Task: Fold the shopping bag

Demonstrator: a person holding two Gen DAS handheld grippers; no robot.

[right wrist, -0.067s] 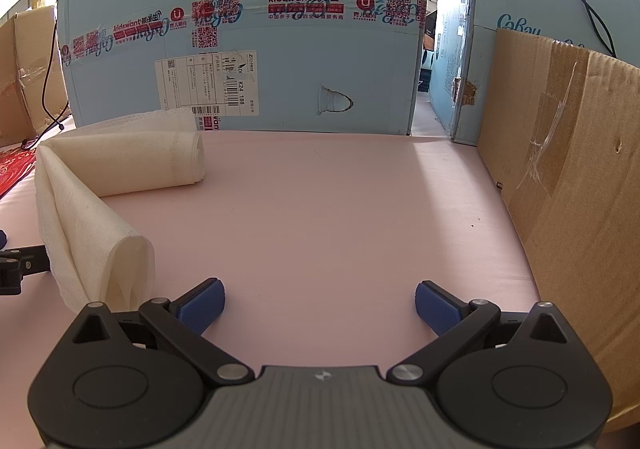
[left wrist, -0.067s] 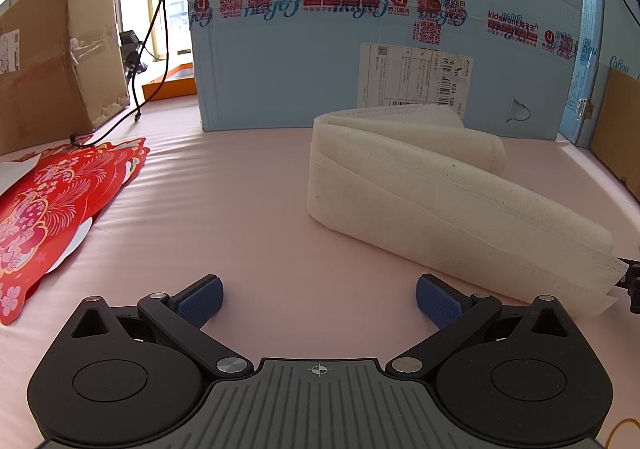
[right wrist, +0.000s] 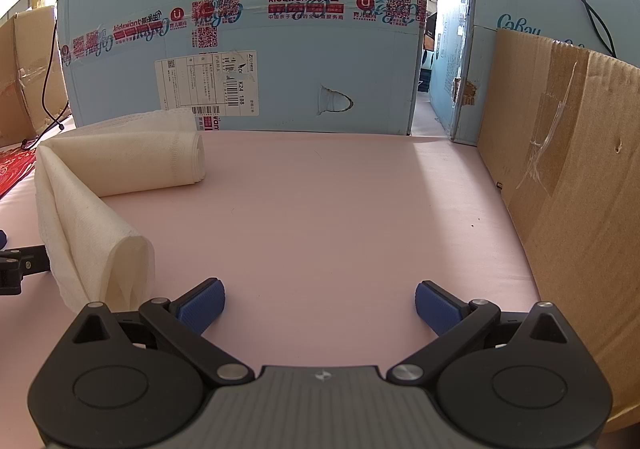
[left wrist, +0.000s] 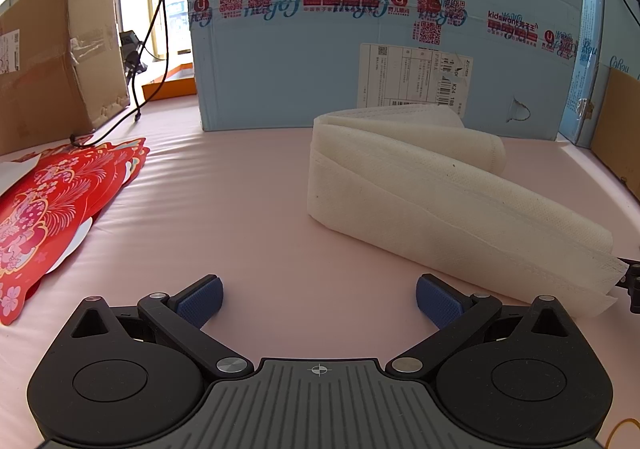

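Observation:
A white fabric shopping bag [left wrist: 432, 193] lies folded into a long V-shaped strip on the pink table [left wrist: 248, 209]. In the left wrist view it runs from the middle toward the right, just right of my left gripper [left wrist: 319, 300]. That gripper is open with nothing between its blue pads. In the right wrist view the bag [right wrist: 92, 209] lies at the left, its near end beside the left finger of my right gripper [right wrist: 318, 305]. This gripper is open too and holds nothing.
A large light-blue carton [left wrist: 380, 29] stands at the back of the table. Brown cardboard boxes stand at the far left [left wrist: 52, 61] and along the right edge [right wrist: 568, 185]. Red printed paper sheets [left wrist: 48, 209] lie at the left, with a black cable [left wrist: 148, 61] behind them.

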